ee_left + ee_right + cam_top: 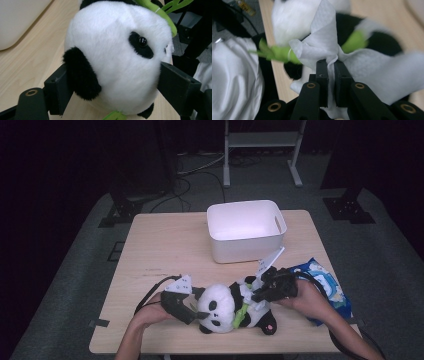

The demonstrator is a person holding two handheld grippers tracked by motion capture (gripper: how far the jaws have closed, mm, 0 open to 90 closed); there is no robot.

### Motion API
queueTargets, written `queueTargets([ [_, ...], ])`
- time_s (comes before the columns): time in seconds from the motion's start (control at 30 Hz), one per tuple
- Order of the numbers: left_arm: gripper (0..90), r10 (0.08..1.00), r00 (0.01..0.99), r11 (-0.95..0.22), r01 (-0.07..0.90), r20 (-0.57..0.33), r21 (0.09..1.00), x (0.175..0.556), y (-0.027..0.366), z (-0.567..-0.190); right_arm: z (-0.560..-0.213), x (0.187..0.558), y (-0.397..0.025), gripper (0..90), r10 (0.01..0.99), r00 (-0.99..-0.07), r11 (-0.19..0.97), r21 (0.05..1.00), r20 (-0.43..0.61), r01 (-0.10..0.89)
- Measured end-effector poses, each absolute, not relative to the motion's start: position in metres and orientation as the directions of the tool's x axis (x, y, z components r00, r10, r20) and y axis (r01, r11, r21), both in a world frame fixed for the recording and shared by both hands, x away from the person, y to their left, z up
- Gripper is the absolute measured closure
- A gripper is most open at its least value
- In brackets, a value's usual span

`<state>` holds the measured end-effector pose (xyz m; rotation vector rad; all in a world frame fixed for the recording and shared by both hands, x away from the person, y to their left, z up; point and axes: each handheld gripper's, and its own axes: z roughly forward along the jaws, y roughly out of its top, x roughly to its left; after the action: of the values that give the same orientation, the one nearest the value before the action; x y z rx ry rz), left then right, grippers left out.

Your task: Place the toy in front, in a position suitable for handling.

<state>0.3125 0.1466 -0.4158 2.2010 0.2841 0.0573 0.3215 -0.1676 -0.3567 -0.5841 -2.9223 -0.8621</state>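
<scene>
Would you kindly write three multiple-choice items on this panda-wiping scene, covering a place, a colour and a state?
1. Where is the white rectangular plastic bin?
A. At the table's far side, beyond the toy
B. On the floor
C. On top of the toy

2. What colour is the sprig on the black-and-white plush panda?
A. Red
B. Green
C. Blue

3. What is the right gripper doing?
A. Standing open over nothing
B. Clamping the bin's rim
C. Pinching a white textured wipe

Answers:
1 A, since the high view shows the bin on the wooden table beyond the panda.
2 B, since the sprig by the panda's head is bright green.
3 C, since the right gripper view shows the jaws closed on the wipe, while the left gripper brackets the panda's head.
</scene>
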Motion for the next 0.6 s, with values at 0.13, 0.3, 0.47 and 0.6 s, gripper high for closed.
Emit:
queueTargets([
  [0.13, 17.4, 0.239, 0.967, -0.554, 0.208, -0.085, 0.806, 0.314, 0.149, -0.415, -0.373, 0.315, -0.164, 83.1, 0.339, -0.929, 0.788, 0.494, 0.148, 0.367],
  [0.3, 16.6, 0.247, 0.964, -0.545, 0.224, -0.101, 0.808, 0.316, 0.148, -0.415, -0.376, 0.314, -0.168, 83.3, 0.344, -0.925, 0.767, 0.52, 0.162, 0.376],
  [0.47, 13.3, 0.256, 0.96, -0.533, 0.241, -0.118, 0.811, 0.318, 0.149, -0.414, -0.381, 0.309, -0.169, 83.5, 0.326, -0.928, 0.764, 0.528, 0.181, 0.371],
  [0.6, 10.2, 0.259, 0.955, -0.523, 0.267, -0.148, 0.809, 0.319, 0.146, -0.415, -0.389, 0.302, -0.165, 83.7, 0.304, -0.934, 0.781, 0.511, 0.19, 0.358],
])
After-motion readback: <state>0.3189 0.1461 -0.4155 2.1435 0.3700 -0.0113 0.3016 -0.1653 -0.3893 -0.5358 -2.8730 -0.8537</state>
